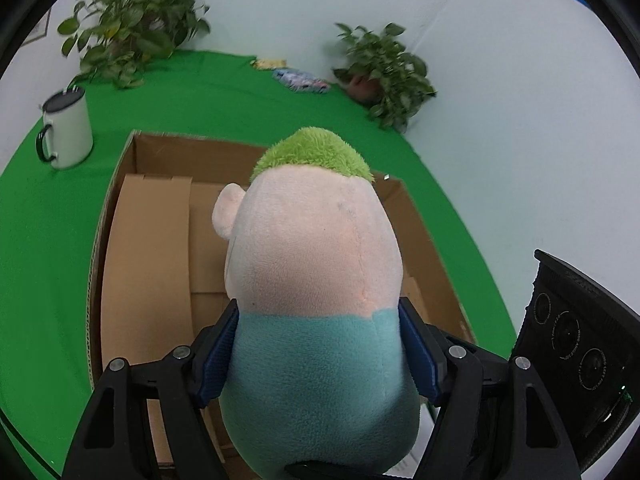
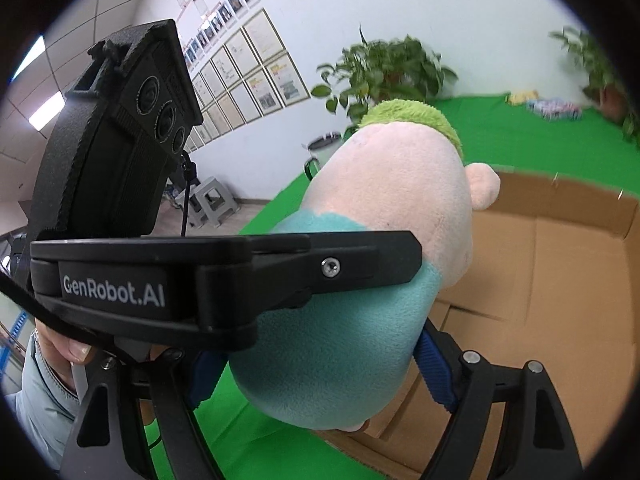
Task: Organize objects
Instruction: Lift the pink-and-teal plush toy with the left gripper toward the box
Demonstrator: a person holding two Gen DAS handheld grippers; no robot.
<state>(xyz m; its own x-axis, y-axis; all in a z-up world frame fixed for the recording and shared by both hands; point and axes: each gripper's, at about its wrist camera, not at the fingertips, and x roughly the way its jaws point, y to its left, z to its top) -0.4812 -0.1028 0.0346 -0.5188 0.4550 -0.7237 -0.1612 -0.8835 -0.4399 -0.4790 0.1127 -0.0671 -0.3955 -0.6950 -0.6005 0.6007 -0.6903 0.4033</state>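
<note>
A plush doll (image 1: 316, 264) with green hair, a pink head and a teal body hangs above an open cardboard box (image 1: 148, 148). My left gripper (image 1: 318, 312) is shut on the teal body, its blue pads pressing both sides. In the right wrist view the same doll (image 2: 384, 200) sits tilted over the box (image 2: 560, 248), with my right gripper (image 2: 320, 352) also shut on its teal lower body. One finger (image 2: 300, 268) of the left gripper crosses in front of the doll there, held by a person's hand (image 2: 60, 344). The right gripper's black body (image 1: 572, 340) shows at the right edge.
A green cloth (image 1: 240, 96) covers the table. A white mug (image 1: 66, 132) stands left of the box. Potted plants (image 1: 132, 28) (image 1: 384, 72) sit at the back by the wall, with small colourful packets (image 1: 300, 80) between them. Grey stools (image 2: 212, 200) stand on the floor beyond.
</note>
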